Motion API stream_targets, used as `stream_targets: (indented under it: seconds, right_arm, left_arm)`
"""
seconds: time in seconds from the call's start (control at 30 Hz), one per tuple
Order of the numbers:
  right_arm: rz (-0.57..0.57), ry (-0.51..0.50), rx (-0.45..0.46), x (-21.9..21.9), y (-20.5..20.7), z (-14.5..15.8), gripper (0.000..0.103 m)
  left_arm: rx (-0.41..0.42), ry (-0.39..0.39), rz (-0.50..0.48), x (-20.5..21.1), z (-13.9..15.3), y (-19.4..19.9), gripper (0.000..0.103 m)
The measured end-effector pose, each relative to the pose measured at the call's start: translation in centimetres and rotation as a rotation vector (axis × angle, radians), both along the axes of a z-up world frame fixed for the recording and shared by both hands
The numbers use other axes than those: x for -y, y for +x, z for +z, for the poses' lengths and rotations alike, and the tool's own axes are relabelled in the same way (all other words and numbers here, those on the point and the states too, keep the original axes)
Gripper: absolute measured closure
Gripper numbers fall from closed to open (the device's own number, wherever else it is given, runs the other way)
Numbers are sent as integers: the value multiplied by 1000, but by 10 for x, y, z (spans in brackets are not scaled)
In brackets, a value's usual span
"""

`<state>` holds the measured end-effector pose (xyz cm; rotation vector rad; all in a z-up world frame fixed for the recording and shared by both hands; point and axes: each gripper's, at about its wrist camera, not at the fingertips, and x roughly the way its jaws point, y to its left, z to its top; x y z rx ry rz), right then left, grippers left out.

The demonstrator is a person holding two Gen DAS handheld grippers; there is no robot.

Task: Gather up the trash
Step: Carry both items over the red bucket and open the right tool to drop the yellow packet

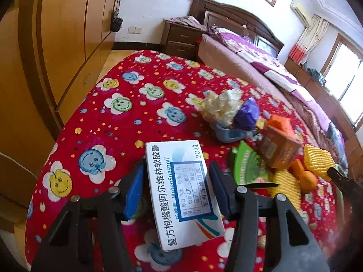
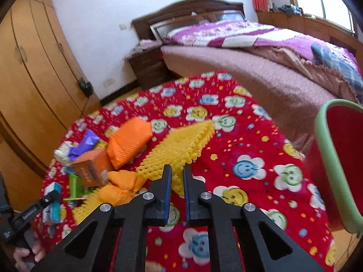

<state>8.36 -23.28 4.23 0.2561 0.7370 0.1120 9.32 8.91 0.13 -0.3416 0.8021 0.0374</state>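
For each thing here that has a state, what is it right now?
Left gripper: shut on the white box, which is lifted and tilted.
Right gripper: shut on yellow foam netting.
Bin: open, nothing visible inside.
Orange box: closed, lying tilted in the pile.
Wardrobe: doors shut.

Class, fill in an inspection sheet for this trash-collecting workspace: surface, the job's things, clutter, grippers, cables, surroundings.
Surface: table under a red smiley-flower cloth.
Job's things: white medicine box; yellow foam net; orange foam net; orange carton; purple wrapper; crumpled white paper; green packet; red bin with green rim at the table's right edge.
Clutter: nothing seen beyond the trash pile.
Grippers: left gripper is shut on the medicine box; right gripper is shut on the yellow foam net's edge.
Cables: a black cord hangs by the wall socket.
Surroundings: wooden wardrobe, bed, nightstand, window.
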Motion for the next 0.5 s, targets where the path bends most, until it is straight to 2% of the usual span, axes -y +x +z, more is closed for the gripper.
stream_targets:
  seconds: [0.2, 0.5]
  right_arm:
    - [-37, 36, 84, 17, -38, 27, 93]
    - [-111, 22, 156, 43, -84, 50, 94]
  left_arm:
    - [68, -5, -46, 15, 29, -20, 46]
    - [151, 19, -189, 60, 71, -34, 46]
